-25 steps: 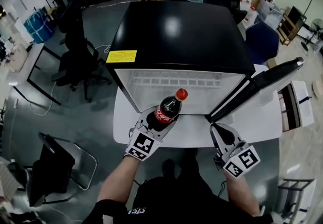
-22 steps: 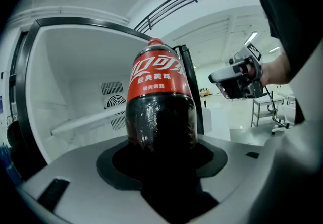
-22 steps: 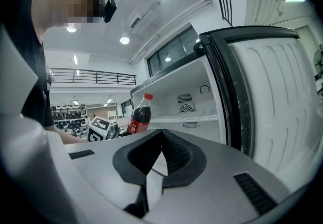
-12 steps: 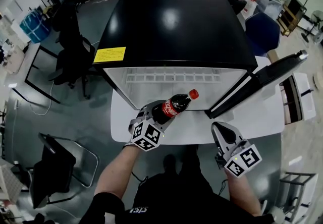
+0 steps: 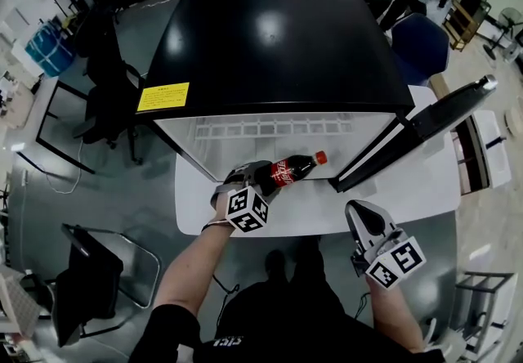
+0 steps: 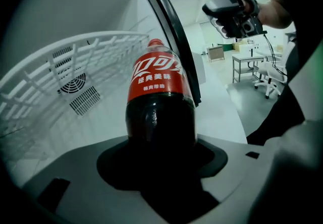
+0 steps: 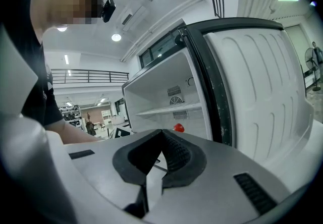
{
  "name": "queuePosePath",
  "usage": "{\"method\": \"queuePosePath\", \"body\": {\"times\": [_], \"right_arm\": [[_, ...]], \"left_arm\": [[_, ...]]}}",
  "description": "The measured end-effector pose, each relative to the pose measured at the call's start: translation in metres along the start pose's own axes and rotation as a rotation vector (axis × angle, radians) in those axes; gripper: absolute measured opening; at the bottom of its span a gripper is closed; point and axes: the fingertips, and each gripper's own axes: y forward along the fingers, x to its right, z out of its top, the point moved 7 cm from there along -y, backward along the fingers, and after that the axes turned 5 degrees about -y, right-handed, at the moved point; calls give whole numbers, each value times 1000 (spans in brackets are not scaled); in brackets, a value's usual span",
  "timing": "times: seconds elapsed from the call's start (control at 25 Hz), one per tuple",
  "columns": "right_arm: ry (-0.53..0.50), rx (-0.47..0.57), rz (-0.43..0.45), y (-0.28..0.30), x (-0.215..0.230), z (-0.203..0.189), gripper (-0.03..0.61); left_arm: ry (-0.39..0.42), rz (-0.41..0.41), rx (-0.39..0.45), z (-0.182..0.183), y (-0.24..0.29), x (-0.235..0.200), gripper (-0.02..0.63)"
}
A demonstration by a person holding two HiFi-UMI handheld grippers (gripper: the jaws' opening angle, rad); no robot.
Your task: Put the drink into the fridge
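Step in hand: carrying the drink in. L gripper [image 6: 161, 153] pinches the base of the dark cola plastic bottle w/ red label and red cap [image 6: 160, 92]. It holds the bottle at the mouth of the open white fridge w/ glossy black top [image 5: 278, 51], tipped nearly flat, cap twd the open door [image 5: 425, 128]. White wire shelf [image 6: 70, 71] is near it. R gripper [image 7: 154, 160] hangs nr the door, tips pressed together, empty. Next, prob: push deeper, stand the bottle up, set its base down inside, then let go. Bottle looks full, smooth and round, so it could roll if laid flat.
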Motion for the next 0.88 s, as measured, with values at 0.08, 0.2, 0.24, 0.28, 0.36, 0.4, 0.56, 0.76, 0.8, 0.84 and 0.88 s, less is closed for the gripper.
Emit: {"method": "queuePosePath", "body": {"times": [0.08, 0.2, 0.24, 0.28, 0.36, 0.4, 0.56, 0.76, 0.8, 0.84, 0.88], "right_arm": [[2, -4, -2, 1, 1, -2, 17], [7, -9, 0, 3, 1, -4, 15], [7, -11, 1, 4, 1, -5, 15], [7, -12, 2, 4, 1, -5, 17], [4, -15, 5, 6, 1, -5, 15], [2, -16, 7, 7, 1, -5, 15], [0, -19, 8, 9, 4, -5, 17], [6, -28, 8, 10, 5, -6, 16], [6, -30, 8, 10, 5, -6, 15], [6, -32, 8, 11, 5, -7, 17], [6, -33, 9, 12, 6, -7, 16]], "left_arm": [[9, -23, -29, -4, 11, -1, 270], [26, -55, -72, -9, 26, -4, 270], [34, -65, -86, -11, 30, -5, 270], [43, -73, -98, -12, 35, -5, 270], [59, -89, -124, -15, 42, -6, 270], [67, -97, -136, -17, 44, -7, 270], [84, -132, -174, -22, 54, -10, 271], [119, -164, -221, -26, 65, -14, 272], [130, -171, -232, -27, 67, -14, 272], [142, -178, -240, -27, 69, -14, 273], [154, -184, -247, -26, 70, -15, 273]]}}
